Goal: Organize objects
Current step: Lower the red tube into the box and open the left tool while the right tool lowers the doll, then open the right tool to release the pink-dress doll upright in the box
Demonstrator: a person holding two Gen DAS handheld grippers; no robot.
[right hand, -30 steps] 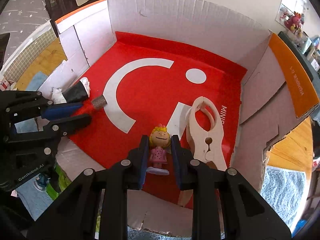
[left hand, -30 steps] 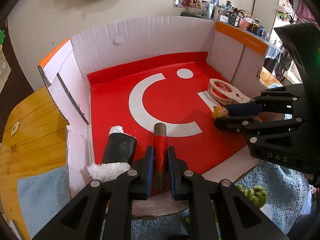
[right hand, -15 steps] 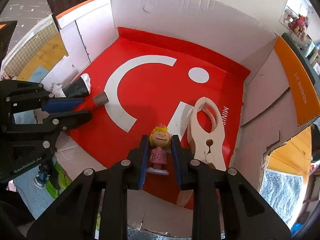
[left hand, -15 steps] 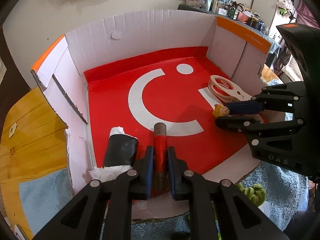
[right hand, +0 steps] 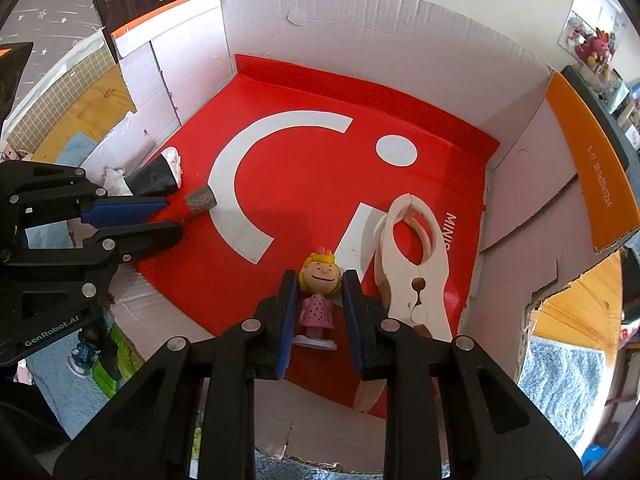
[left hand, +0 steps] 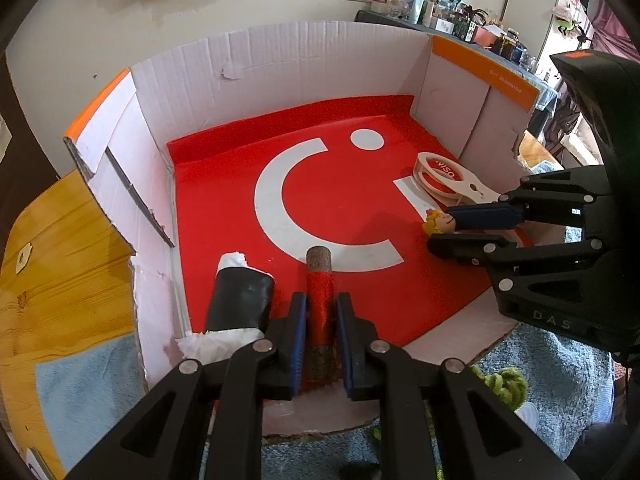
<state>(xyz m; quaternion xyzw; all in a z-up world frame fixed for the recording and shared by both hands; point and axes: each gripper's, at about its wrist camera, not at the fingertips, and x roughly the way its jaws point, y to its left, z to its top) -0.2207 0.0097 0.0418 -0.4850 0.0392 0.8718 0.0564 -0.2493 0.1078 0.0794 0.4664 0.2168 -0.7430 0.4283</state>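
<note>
Red lining with a white arc covers the floor of the cardboard box point(left hand: 304, 60). At the bottom centre of the left wrist view, the left gripper point(left hand: 320, 308), its jaws opening, brackets a red-wrapped spool point(left hand: 319, 304) lying on the floor; a black roll point(left hand: 240, 300) lies just left. In the right wrist view's lower centre, the right gripper point(right hand: 319, 284) stays clenched on a blonde figurine point(right hand: 318, 296), with a white clip point(right hand: 412, 264) just right.
</note>
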